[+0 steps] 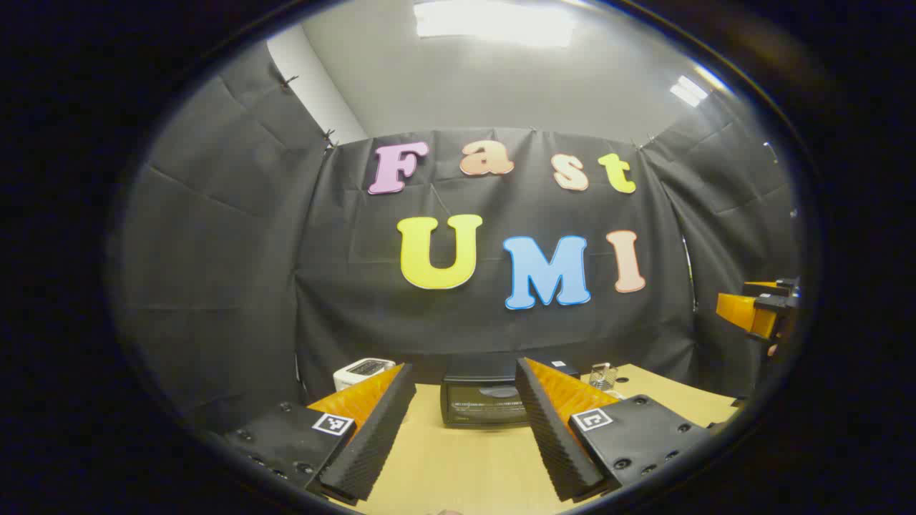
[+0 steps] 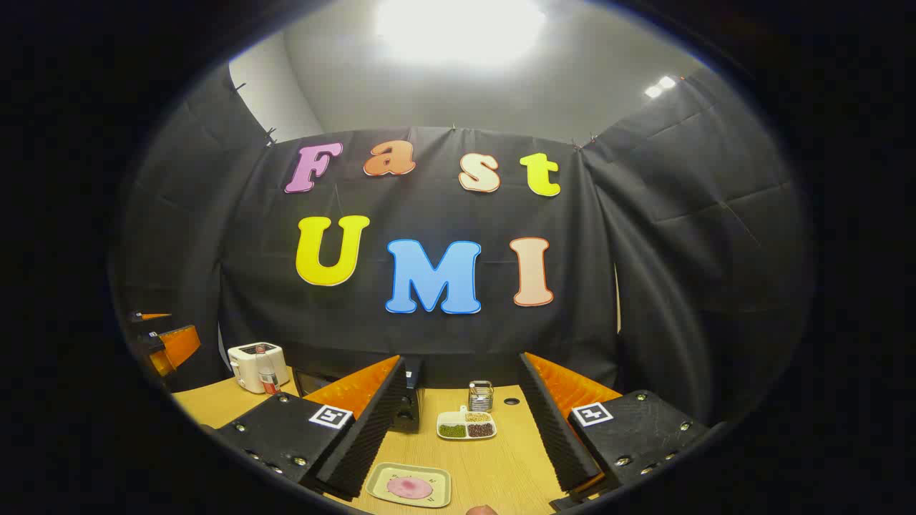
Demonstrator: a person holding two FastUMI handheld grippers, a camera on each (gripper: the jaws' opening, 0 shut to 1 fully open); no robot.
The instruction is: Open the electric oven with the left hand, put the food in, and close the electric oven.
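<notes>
Nothing started yet, both grippers held up over the table (image 1: 458,465), pre-reach stage. Left gripper (image 1: 461,408) spread wide, nothing betw its fingers; oven (image 1: 481,404) sits straight ahead at the far side of the table, framed betw the two fingers, door looks closed, well apart from the tips. White toaster (image 1: 361,370) to the oven's left, small wire rack (image 1: 605,375) to its right. Right gripper (image 2: 461,408) also spread wide & empty; below it near the table's front edge is a pale tray (image 2: 409,485) w/ a pink round food (image 2: 409,488) lying on it, just under the gap betw the fingers, not touched. Further back a divided dish (image 2: 466,425) w/ green, dark & tan bits, wire rack behind it. Oven's corner peeks out behind the right gripper's left finger. Judgement: step in hand = approach to the oven door w/ left. Next calls for left to go fwd & down to the door's handle, can't make out the handle from here, so pull direction is unclear; right should wait near the tray till the door is open
</notes>
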